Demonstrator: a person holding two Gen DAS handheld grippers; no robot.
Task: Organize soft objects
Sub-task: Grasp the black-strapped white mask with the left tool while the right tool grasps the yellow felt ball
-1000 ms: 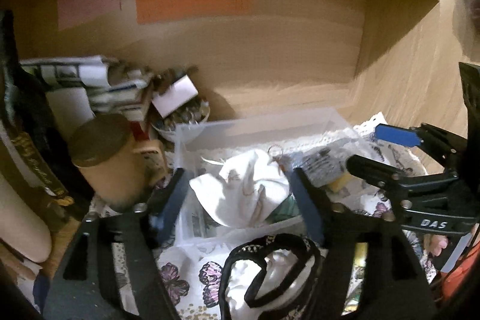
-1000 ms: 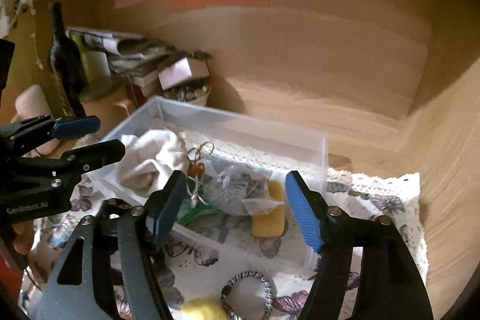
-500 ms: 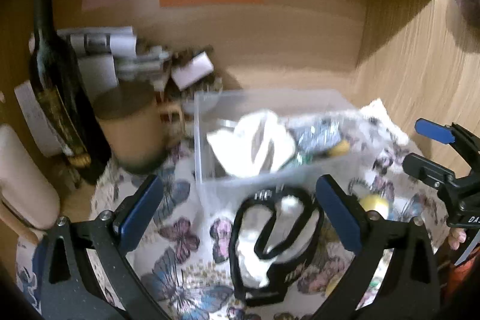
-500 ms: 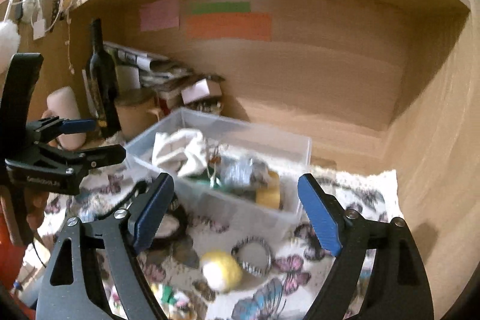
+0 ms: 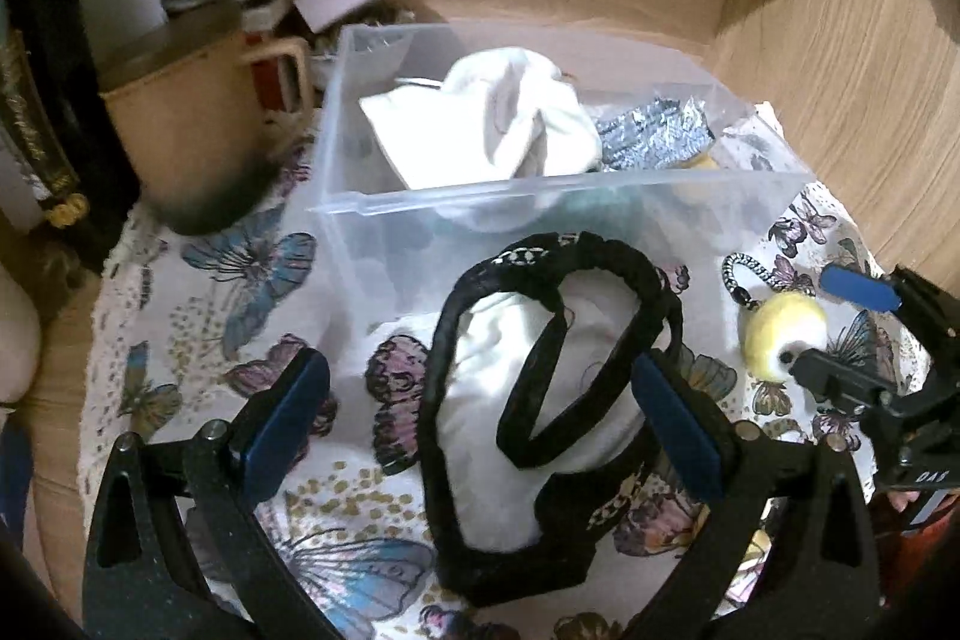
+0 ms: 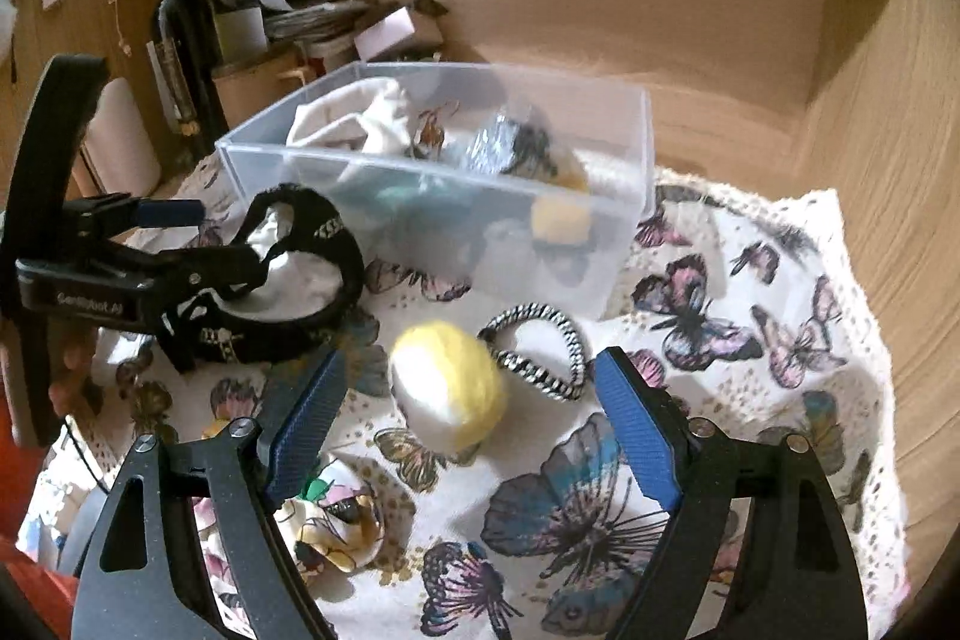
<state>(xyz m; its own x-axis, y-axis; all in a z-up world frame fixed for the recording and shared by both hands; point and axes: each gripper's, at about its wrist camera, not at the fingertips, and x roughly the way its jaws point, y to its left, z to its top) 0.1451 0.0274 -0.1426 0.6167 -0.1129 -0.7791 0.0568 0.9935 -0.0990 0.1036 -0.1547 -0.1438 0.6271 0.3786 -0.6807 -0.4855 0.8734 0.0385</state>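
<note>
Soft objects are lying partly in the clear bin (image 6: 630,160) and partly on the butterfly cloth (image 6: 750,340) that is covering the counter; inside the bin I am seeing a white cloth (image 5: 510,118), a silver crinkled bag (image 5: 654,136) and a yellow sponge (image 6: 561,220). In front of the bin, the black-edged white garment (image 5: 540,400) is resting on the cloth, just beside the bin wall; to its right the yellow ball (image 6: 447,388) and the striped hair tie (image 6: 540,346) are lying near each other, nearly touching; a small printed fabric piece (image 6: 336,526) is lying close to me.

I am holding the left gripper (image 5: 480,424) over the garment with its fingers wide apart, one on each side and clamped on nothing; the right gripper (image 6: 468,424) is hanging above the ball, fingers also spread wide and empty.

I am judging several risks from here; the ball is round and looks light, so if one finger is touching it first, it may be rolling away over the cloth; the hair tie is so near that the right finger may be catching it together with the ball. The garment is loose, so a shallow grip may be taking only the black edge and the rest may be dragging against the bin; the two grippers are working near each other and may be colliding.
</note>
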